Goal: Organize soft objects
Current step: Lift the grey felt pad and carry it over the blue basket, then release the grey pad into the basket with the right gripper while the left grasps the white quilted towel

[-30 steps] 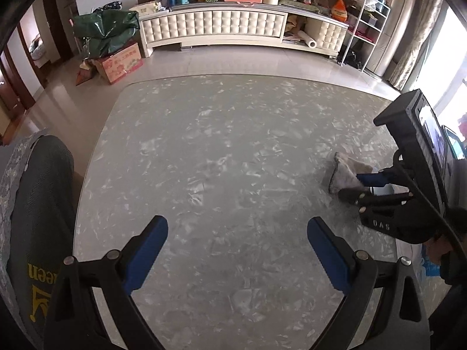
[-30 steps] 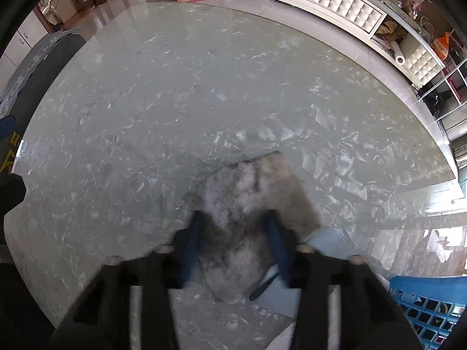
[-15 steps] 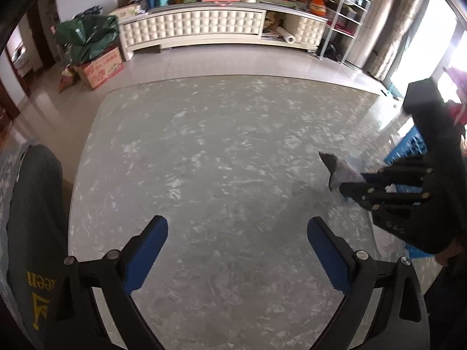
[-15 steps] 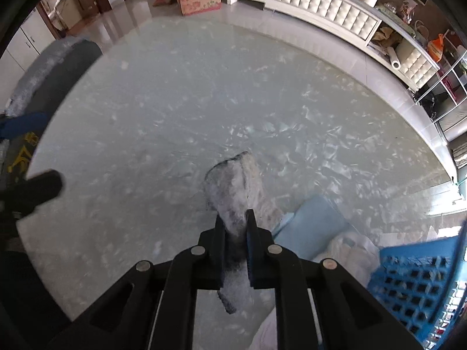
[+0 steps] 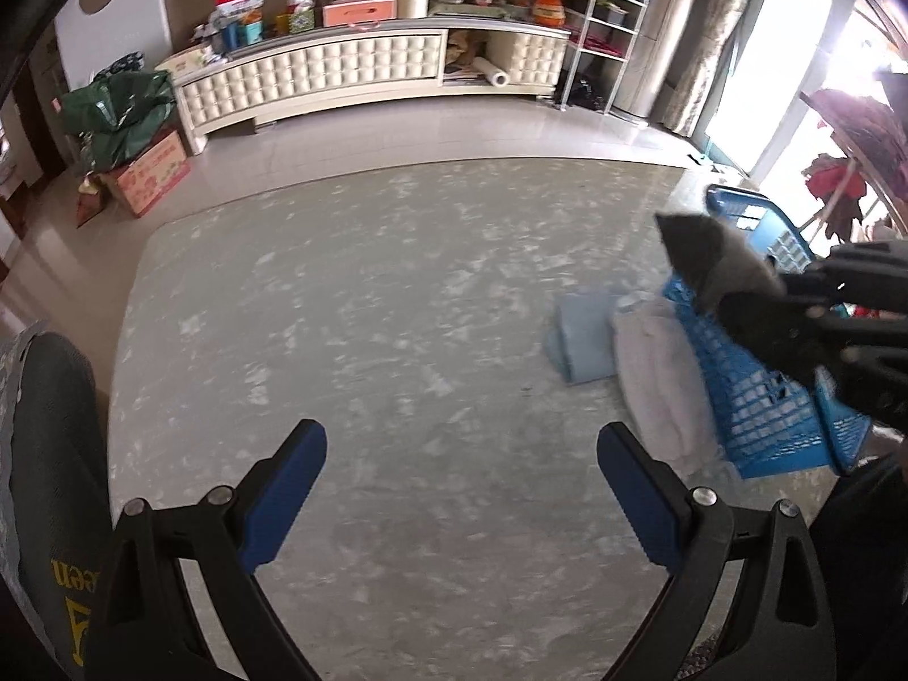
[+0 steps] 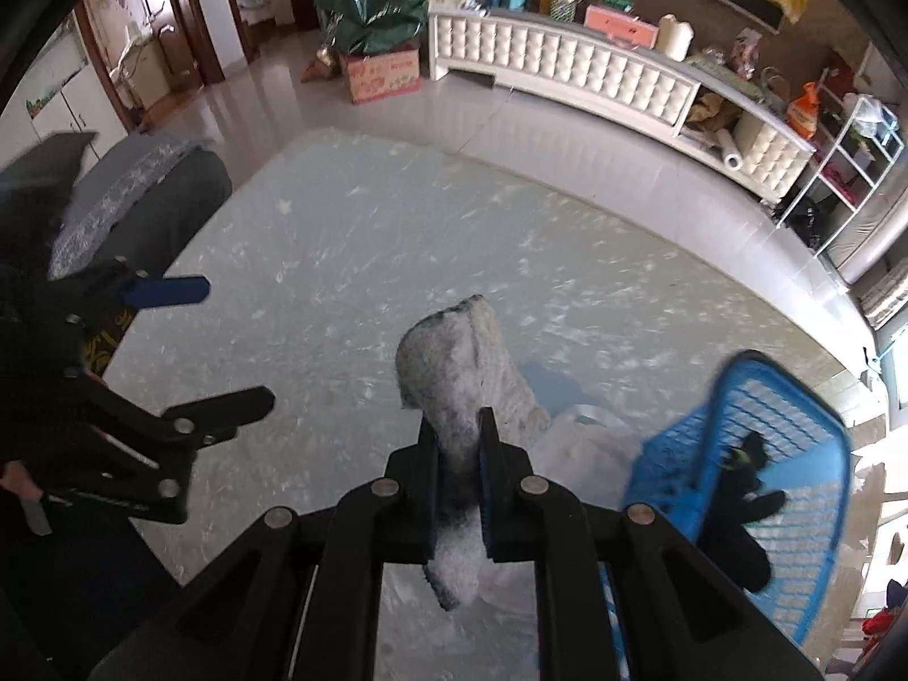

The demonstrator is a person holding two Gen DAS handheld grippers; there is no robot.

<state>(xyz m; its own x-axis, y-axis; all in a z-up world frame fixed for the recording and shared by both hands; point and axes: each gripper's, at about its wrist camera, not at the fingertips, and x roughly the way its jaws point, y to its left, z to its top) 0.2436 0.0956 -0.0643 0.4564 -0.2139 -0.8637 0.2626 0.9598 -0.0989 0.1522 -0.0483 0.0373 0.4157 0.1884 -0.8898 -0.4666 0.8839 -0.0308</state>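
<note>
Up off the table (image 6: pixel 352 261), the grey fuzzy sock (image 6: pixel 459 374) sits clamped between the right gripper's (image 6: pixel 458 442) fingers beside the blue basket (image 6: pixel 755 431), while the left gripper (image 5: pixel 461 482) hovers spread wide, holding nothing.

Fuzzy grey cloth (image 6: pixel 454 374); blue plastic lattice basket (image 6: pixel 755 425); glossy marbled table (image 5: pixel 397 312); matt black plastic right gripper (image 6: pixel 458 488).
</note>
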